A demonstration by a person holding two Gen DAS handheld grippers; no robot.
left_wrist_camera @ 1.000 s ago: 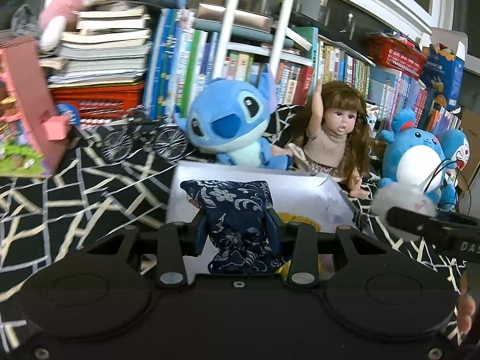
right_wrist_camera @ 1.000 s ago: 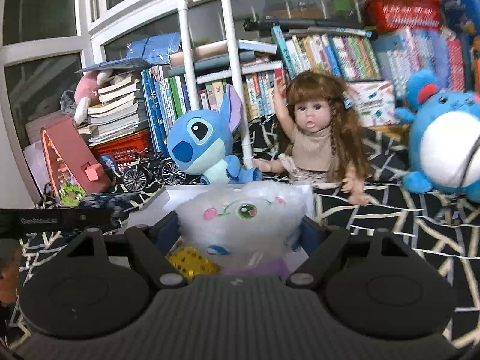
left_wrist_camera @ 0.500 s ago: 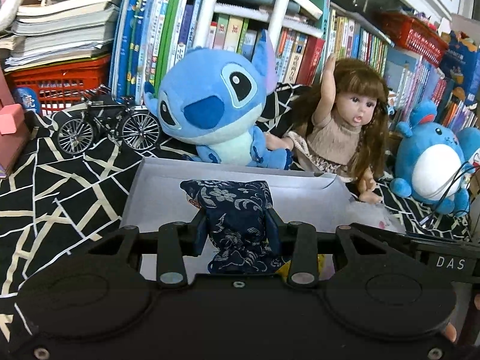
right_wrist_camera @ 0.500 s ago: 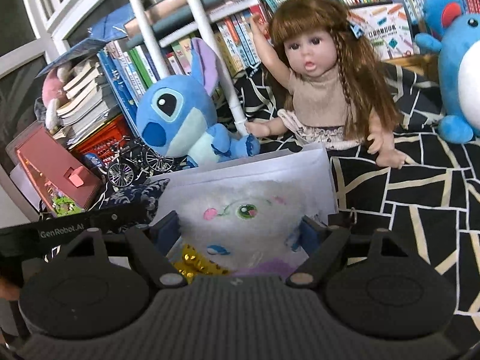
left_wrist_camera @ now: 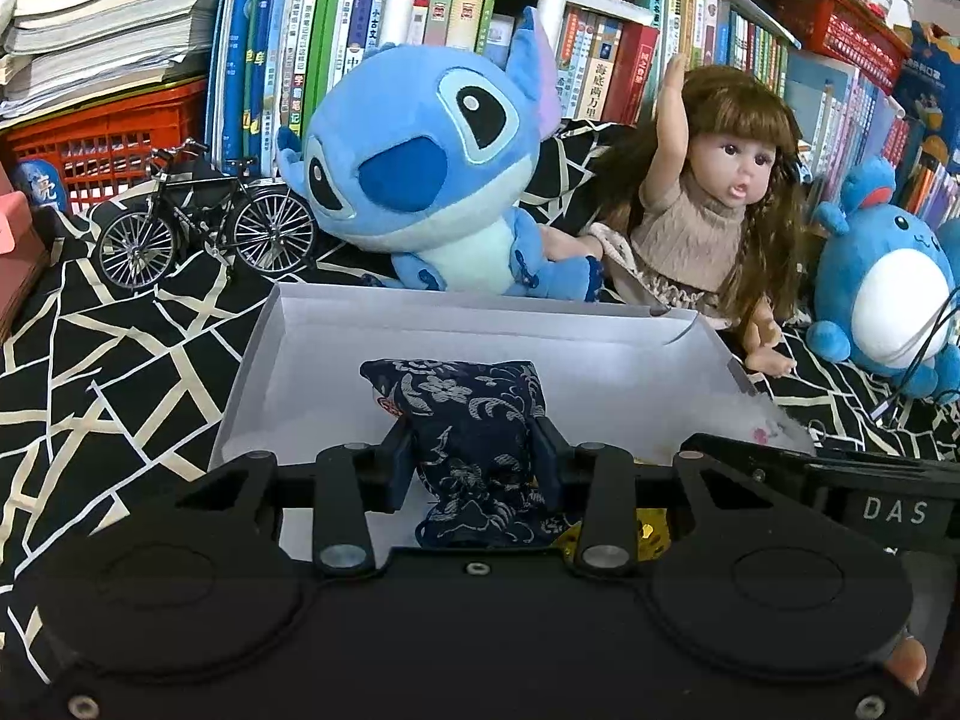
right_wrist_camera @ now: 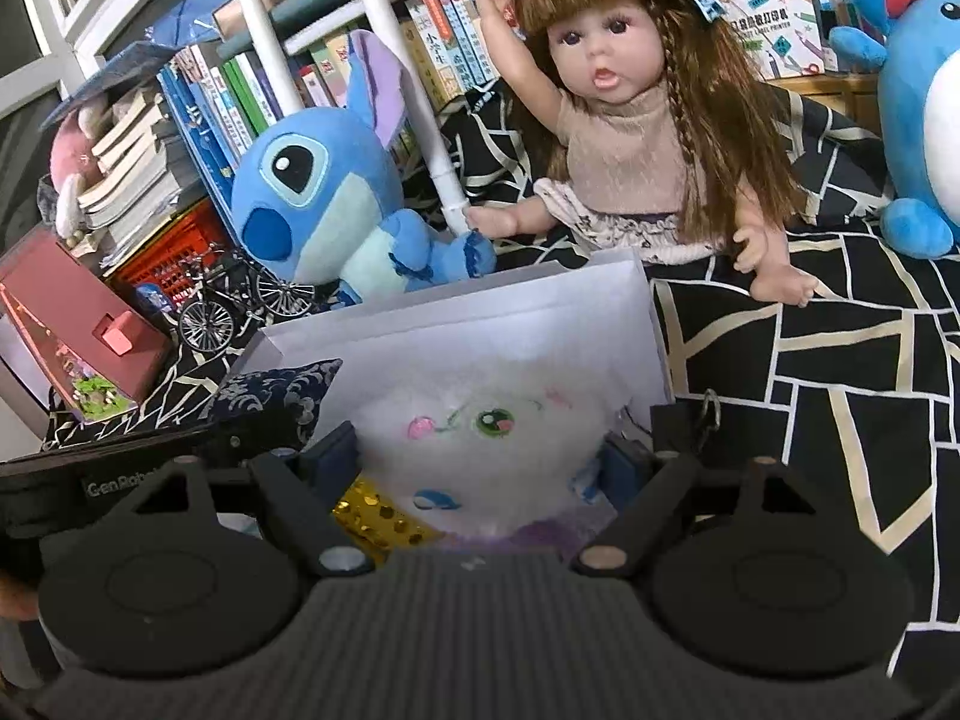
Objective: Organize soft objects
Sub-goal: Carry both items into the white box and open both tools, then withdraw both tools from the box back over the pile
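My left gripper (left_wrist_camera: 474, 456) is shut on a dark blue floral fabric pouch (left_wrist_camera: 468, 414), which hangs over the white open box (left_wrist_camera: 372, 324). In the right wrist view my right gripper (right_wrist_camera: 480, 468) is shut on a fluffy white plush toy (right_wrist_camera: 480, 438) with an embroidered face, low inside the same box (right_wrist_camera: 540, 312). A gold sequin item (right_wrist_camera: 372, 516) lies in the box under the plush. The pouch (right_wrist_camera: 276, 396) and the left gripper's body show at the left of the right wrist view. The right gripper's body (left_wrist_camera: 840, 486) crosses the right of the left wrist view.
Behind the box sit a blue plush alien (left_wrist_camera: 420, 168), a long-haired doll (left_wrist_camera: 714, 204) and a blue round plush (left_wrist_camera: 888, 294). A model bicycle (left_wrist_camera: 204, 222), a red crate (left_wrist_camera: 108, 144) and bookshelves (left_wrist_camera: 600, 60) stand at the back. A black-and-white patterned cloth (left_wrist_camera: 120, 348) covers the surface.
Both grippers have moved forward and down toward the box, each keeping hold of its toy. The box and the toys behind it now look larger and closer.
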